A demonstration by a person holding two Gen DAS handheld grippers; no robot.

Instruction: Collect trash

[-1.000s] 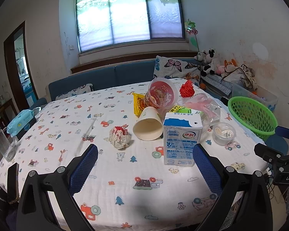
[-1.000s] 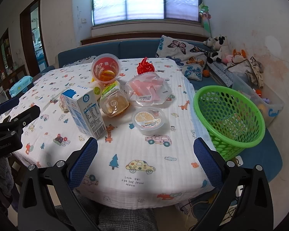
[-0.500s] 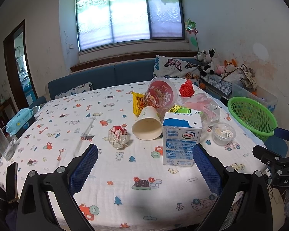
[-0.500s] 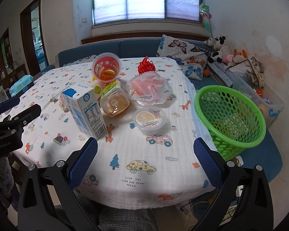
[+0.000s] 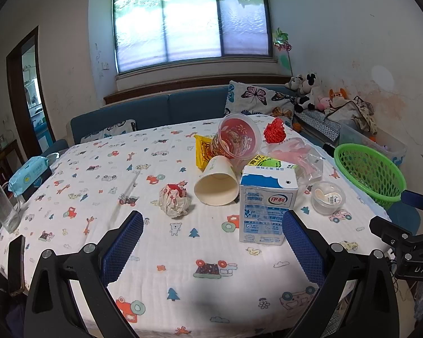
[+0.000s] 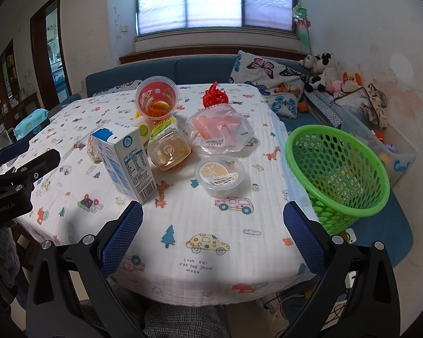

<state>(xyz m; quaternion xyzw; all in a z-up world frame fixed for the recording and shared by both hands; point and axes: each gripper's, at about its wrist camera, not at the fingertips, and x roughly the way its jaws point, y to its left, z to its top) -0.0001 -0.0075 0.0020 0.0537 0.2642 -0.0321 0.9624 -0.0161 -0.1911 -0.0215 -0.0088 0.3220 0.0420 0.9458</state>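
Trash lies on the table: a blue-white milk carton (image 5: 266, 205) (image 6: 127, 162), a tipped paper cup (image 5: 216, 180), a crumpled tissue (image 5: 175, 200), a red noodle cup (image 5: 235, 136) (image 6: 156, 98), a plastic bottle on its side (image 6: 169, 148), a small lidded cup (image 5: 327, 197) (image 6: 220, 174), a plastic bag (image 6: 221, 131) and a red net (image 6: 215, 97). A green basket (image 6: 338, 171) (image 5: 369, 173) stands beside the table's right edge. My left gripper (image 5: 211, 242) and right gripper (image 6: 213, 239) are open and empty, above the near side of the table.
A glass (image 5: 1, 207), a phone (image 5: 15, 260) and a wipes pack (image 5: 28, 173) sit at the table's left edge. A blue sofa (image 5: 160, 109) with a butterfly cushion runs behind. A clear storage box (image 6: 380, 143) stands by the right wall.
Both grippers have drifted very slightly; the scene is almost unchanged. Nothing was taken hold of or moved on the table.
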